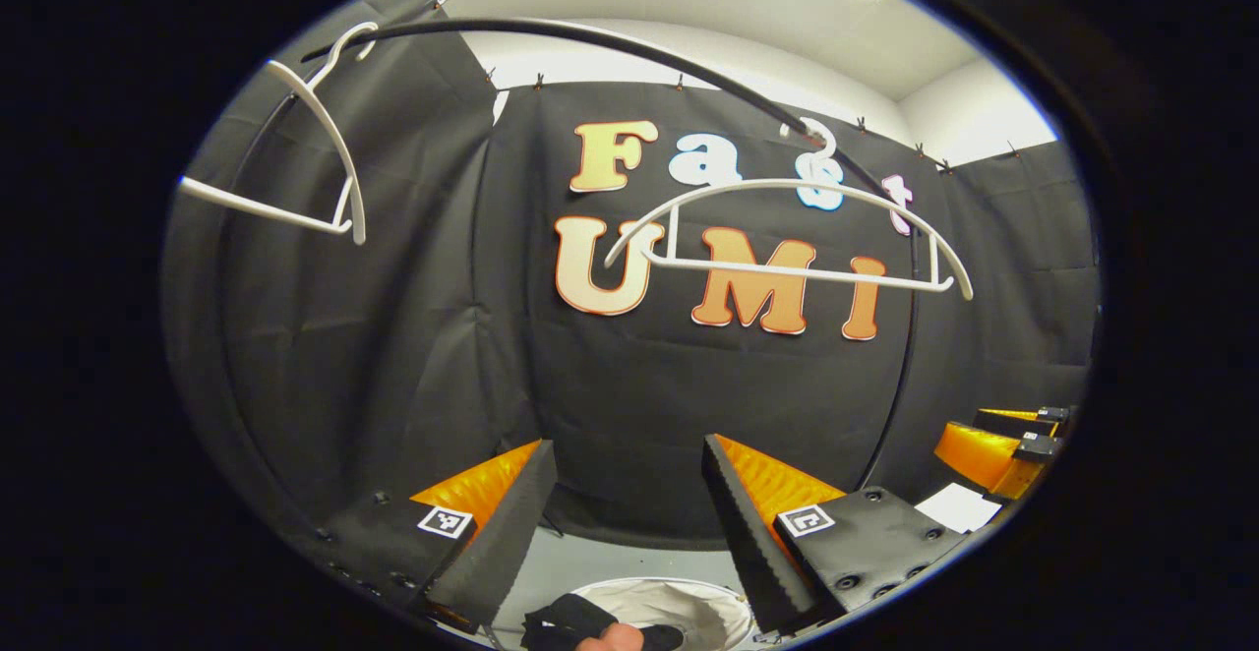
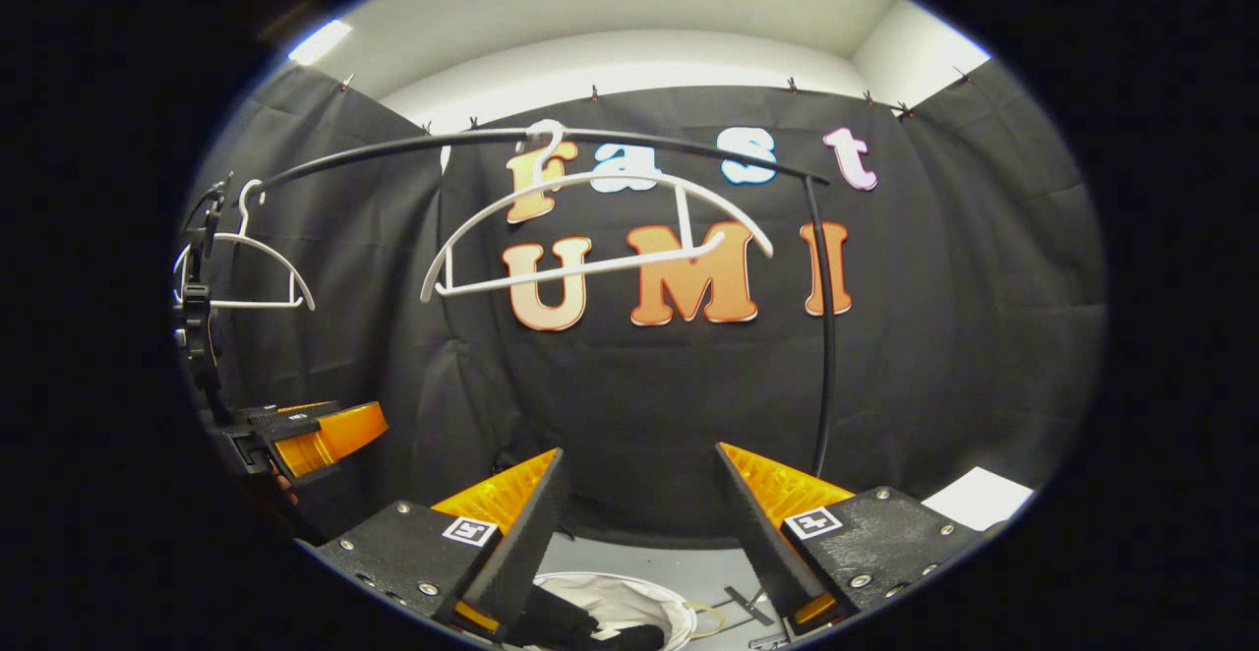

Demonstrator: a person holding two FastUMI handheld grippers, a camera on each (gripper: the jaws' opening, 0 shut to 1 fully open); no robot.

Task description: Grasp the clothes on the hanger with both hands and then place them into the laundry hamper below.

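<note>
Dark clothes (image 1: 575,623) lie crumpled, axis unclear, in the round white fabric hamper (image 1: 703,604) below my left gripper (image 1: 625,523) and right gripper (image 2: 639,523), both spread apart and empty.

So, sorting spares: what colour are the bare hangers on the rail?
White; the curved plastic hangers show best in the right gripper view.

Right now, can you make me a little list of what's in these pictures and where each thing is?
rail: a dark curved bar across the top of the booth
hangers: two white ones, both bare; near hanger, far hanger
hamper: white-lined laundry hamper on the floor below the rail
clothes: dark cloth lying inside the hamper
left gripper: jaws open, nothing between them, above the hamper
right gripper: jaws open, nothing between them, above the hamper
task state: looks done, since no clothes hang on either hanger
</note>
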